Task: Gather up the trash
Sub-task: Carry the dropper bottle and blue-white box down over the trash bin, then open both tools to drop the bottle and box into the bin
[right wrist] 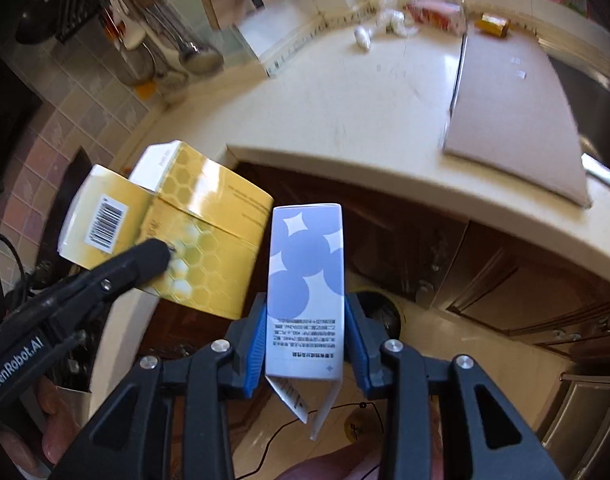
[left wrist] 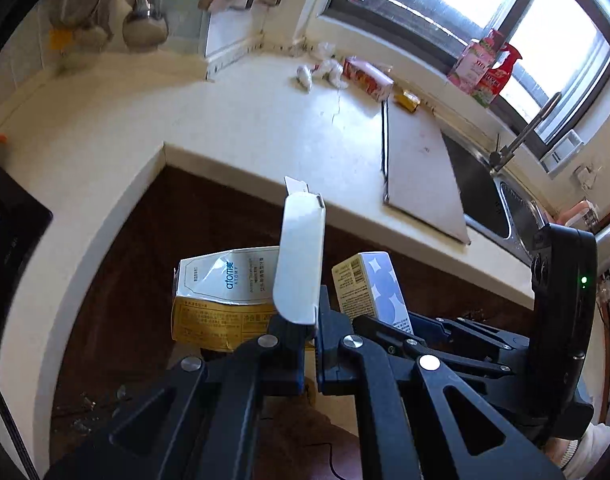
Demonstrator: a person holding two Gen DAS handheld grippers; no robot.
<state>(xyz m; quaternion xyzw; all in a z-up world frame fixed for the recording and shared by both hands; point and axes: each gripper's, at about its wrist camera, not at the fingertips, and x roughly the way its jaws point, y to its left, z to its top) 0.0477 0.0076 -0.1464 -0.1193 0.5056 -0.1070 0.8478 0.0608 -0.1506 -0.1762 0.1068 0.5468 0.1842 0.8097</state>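
My left gripper (left wrist: pixel 313 322) is shut on a flattened yellow and white toothpaste box (left wrist: pixel 221 300), whose white flap (left wrist: pixel 299 264) stands up between the fingers. In the right wrist view that same box (right wrist: pixel 193 232) shows its honeycomb print, with the left gripper (right wrist: pixel 161 250) clamped on it from the left. My right gripper (right wrist: pixel 305 340) is shut on an upright blue and white carton (right wrist: pixel 305 276), its blue pads pressing both sides and its bottom flaps hanging loose. Both boxes hang in the air side by side in front of the counter edge (left wrist: pixel 233 168).
On the cream counter at the back lie crumpled tissues (left wrist: pixel 325 70), a red carton (left wrist: pixel 369 78) and a small yellow box (left wrist: pixel 407 101). A cutting board (left wrist: pixel 421 168) sits beside the steel sink (left wrist: pixel 489 200). Dark cabinets (right wrist: pixel 445 260) stand below, and a dark round object (right wrist: pixel 379 312) is on the floor.
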